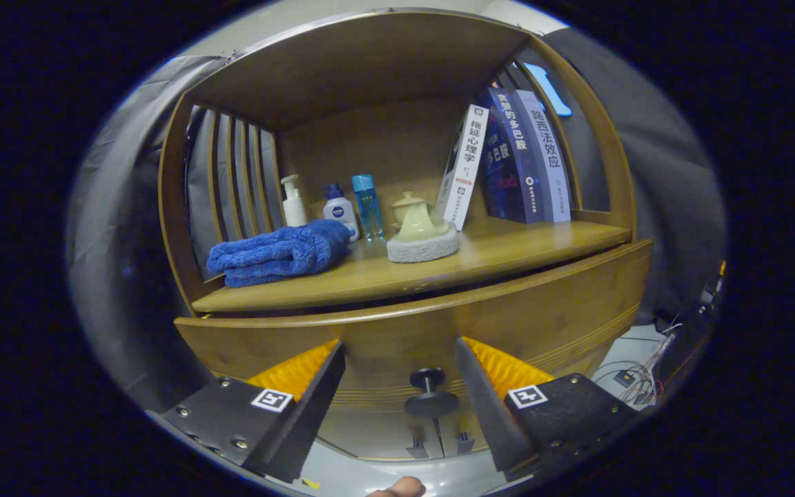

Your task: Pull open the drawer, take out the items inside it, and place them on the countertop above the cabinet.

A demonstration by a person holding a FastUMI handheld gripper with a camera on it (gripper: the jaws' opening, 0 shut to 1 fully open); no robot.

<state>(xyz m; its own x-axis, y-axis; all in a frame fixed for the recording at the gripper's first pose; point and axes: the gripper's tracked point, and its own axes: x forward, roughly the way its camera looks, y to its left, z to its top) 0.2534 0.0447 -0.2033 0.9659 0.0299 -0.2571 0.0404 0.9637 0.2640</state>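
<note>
A wooden cabinet fills the gripper view. Its drawer [542, 310] is closed, and the drawer's dark round knob [430, 393] sits between my two fingers, slightly nearer the right one. My gripper [399, 359] is open, and the fingers do not touch the knob. Above the drawer lies the countertop [508, 252], a wooden shelf surface. The drawer's contents are hidden.
On the countertop rest a folded blue towel [277, 253], a white pump bottle [293, 201], a white bottle with a blue cap [339, 210], a blue bottle [367, 206], a pale teapot [417, 221] on a grey pad, and three leaning books [508, 159]. Cables [635, 376] lie on the floor at right.
</note>
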